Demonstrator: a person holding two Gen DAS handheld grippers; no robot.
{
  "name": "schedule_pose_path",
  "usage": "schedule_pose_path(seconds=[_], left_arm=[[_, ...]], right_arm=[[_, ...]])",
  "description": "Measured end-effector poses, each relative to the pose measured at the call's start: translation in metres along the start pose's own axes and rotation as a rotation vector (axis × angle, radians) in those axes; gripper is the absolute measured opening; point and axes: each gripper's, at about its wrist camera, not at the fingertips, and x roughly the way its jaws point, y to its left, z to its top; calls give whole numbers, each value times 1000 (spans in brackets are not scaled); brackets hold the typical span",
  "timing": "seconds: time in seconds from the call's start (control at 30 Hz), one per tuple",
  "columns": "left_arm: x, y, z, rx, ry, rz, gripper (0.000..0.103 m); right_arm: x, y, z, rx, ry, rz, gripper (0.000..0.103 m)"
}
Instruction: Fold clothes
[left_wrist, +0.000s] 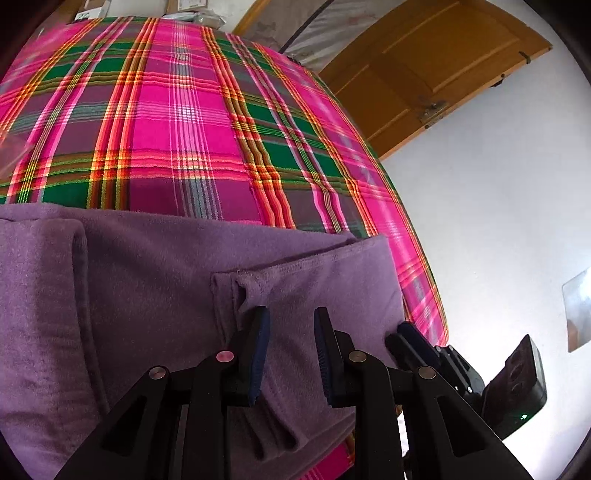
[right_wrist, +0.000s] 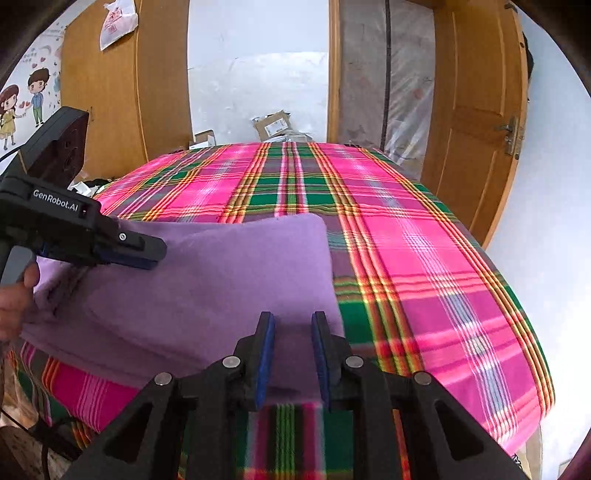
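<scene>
A purple fleece garment (left_wrist: 155, 295) lies folded on the pink and green plaid cloth (left_wrist: 177, 122), near its front edge. My left gripper (left_wrist: 291, 325) stands open just above the garment's folded hem, with nothing pinched between its fingers. In the right wrist view the garment (right_wrist: 221, 280) fills the centre left. My right gripper (right_wrist: 293, 326) is open over its near right corner. The left gripper (right_wrist: 129, 254) shows there from the side, low over the garment's left part, with a hand (right_wrist: 14, 299) behind it. The right gripper (left_wrist: 410, 338) sits at the garment's right edge.
The plaid cloth (right_wrist: 424, 258) covers a table that stretches far ahead and to the right. Wooden doors (right_wrist: 476, 122) and a white wall (left_wrist: 498, 184) stand beyond. Cardboard boxes (right_wrist: 271, 125) lie behind the table's far end.
</scene>
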Motion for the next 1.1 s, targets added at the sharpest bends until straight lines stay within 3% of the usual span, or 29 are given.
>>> schedule_pose_path(seconds=[0.27,0.37,0.43,0.6,0.7,0.8,0.97,1.1], left_arm=[[-8,0,-7,-1,-8,9,25],[-13,1,-10,-10,-15,13,25],[-17,0,-13,-15,-25,13,25],[-24,-5,-25,-6,-32,16,25],[-31,-20,-35,91,-81,56,25],[-28,-43,-49,253,-100,102,25],[-5,-72,-72,454,-48,145,26],[3,-78,-76,511,-47,186,28]], right_arm=[[-34,-1,-19,16,-20,-54,22],[-48,4,-23,28,-54,-77,29],[-52,14,-26,11,-70,-61,40],[-38,35,-27,-21,-41,-53,41],[-33,37,-30,-15,-5,-59,41],[-33,35,-30,15,0,-61,41],[-38,30,-31,54,-4,-71,41],[-41,30,-30,59,-4,-75,41]])
